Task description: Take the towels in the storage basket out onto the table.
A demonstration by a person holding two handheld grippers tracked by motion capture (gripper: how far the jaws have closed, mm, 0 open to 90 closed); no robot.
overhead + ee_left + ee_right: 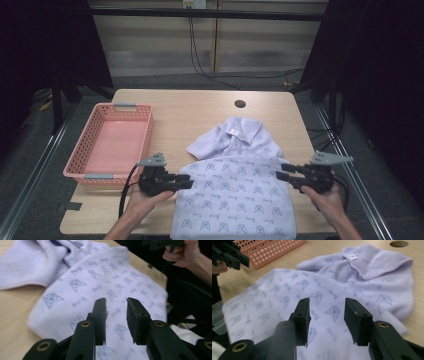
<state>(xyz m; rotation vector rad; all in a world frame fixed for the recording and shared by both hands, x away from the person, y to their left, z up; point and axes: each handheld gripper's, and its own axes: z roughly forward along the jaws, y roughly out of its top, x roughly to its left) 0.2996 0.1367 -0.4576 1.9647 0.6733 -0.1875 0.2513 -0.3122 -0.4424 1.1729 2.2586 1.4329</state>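
Both open claws flank the lavender garment, left claw, right claw.

The garment seems cut off below.

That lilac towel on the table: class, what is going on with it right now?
A person holds a gripper in each hand, the left gripper at the left edge of the printed lilac towel and the right gripper at its right edge. Both stand open with nothing between the pads. The towel lies partly folded on the wooden table, its near edge hanging over the front. A pink basket sits to the left, with nothing in it.
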